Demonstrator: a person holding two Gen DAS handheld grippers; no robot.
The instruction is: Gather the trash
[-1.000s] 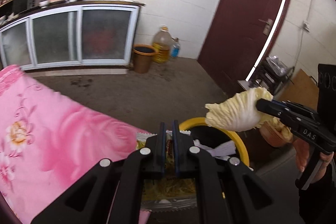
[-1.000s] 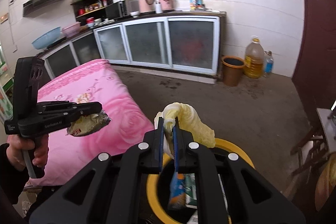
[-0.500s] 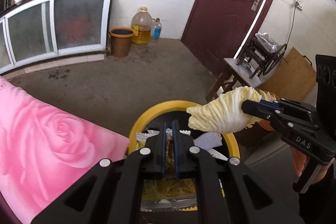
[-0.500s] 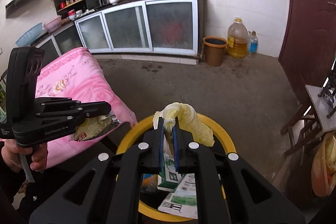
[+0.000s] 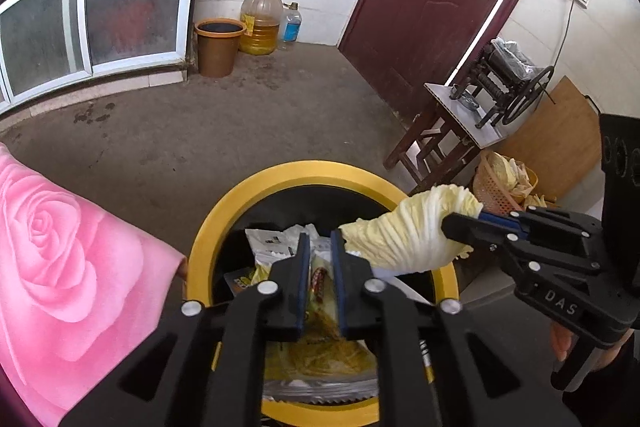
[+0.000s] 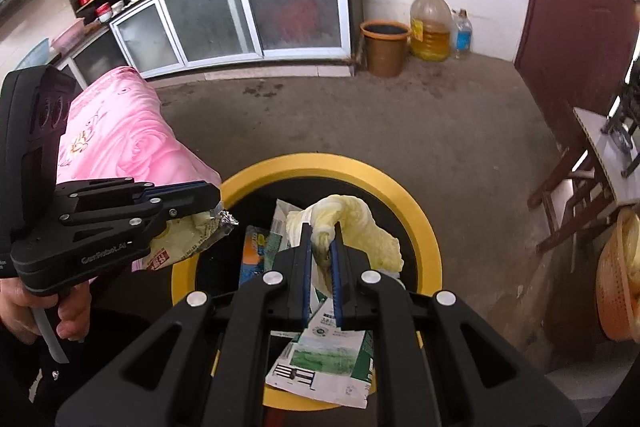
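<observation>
A black bin with a yellow rim stands on the floor under both grippers. My left gripper hangs over its left side. Its jaws are opening, and a yellow snack wrapper is still between them, no longer pinched. My right gripper is shut on the stem of a pale cabbage leaf, held above the bin's mouth. A milk carton and other packets lie inside.
A pink rose quilt borders the bin on the left. To the right stand a wooden stool and an orange basket of leaves. A brown bucket and an oil jug sit by the far wall.
Both grippers have come down and in over the bin with their loads. The left jaws, pressed tight on the wrapper before, now stand slightly apart.
</observation>
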